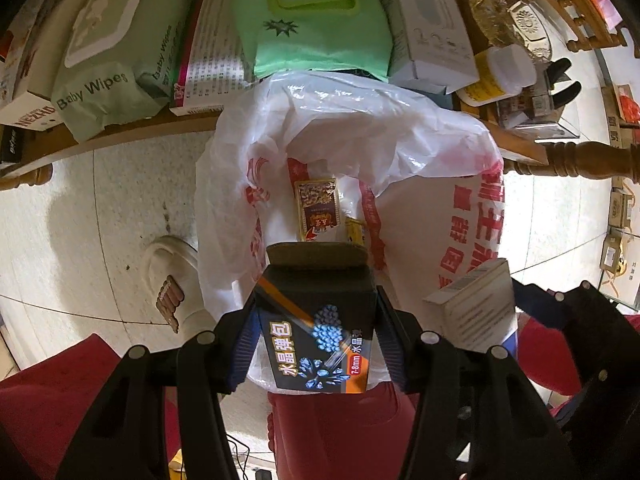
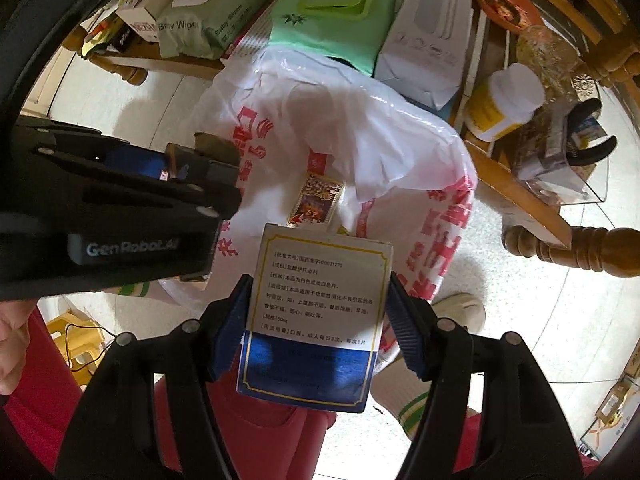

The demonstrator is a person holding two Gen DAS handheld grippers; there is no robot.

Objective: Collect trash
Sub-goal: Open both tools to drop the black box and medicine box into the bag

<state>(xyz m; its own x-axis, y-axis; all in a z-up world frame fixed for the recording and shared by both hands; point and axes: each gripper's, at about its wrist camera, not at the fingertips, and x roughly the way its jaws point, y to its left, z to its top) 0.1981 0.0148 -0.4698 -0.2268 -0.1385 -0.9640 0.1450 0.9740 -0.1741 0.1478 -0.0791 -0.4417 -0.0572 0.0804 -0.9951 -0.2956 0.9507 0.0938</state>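
A dark box (image 1: pixel 316 332) printed with blue crystals is clamped between the blue pads of the left gripper (image 1: pixel 316 320), its brown top flap open. It is held over the mouth of a white plastic bag (image 1: pixel 400 148) with red lettering, which stands open on the pale tiled floor (image 1: pixel 100 208) in front of a wooden table (image 1: pixel 524 152). A white and blue medicine box (image 2: pixel 316 312) is gripped on both sides by the right gripper (image 2: pixel 316 308), just beside the left one and also above the bag. Inside the bag a gold and red carton (image 1: pixel 318 208) is seen lying. On the table, packs of baby wipes (image 1: pixel 104 60) and a yellow bottle (image 2: pixel 504 100) are seen.
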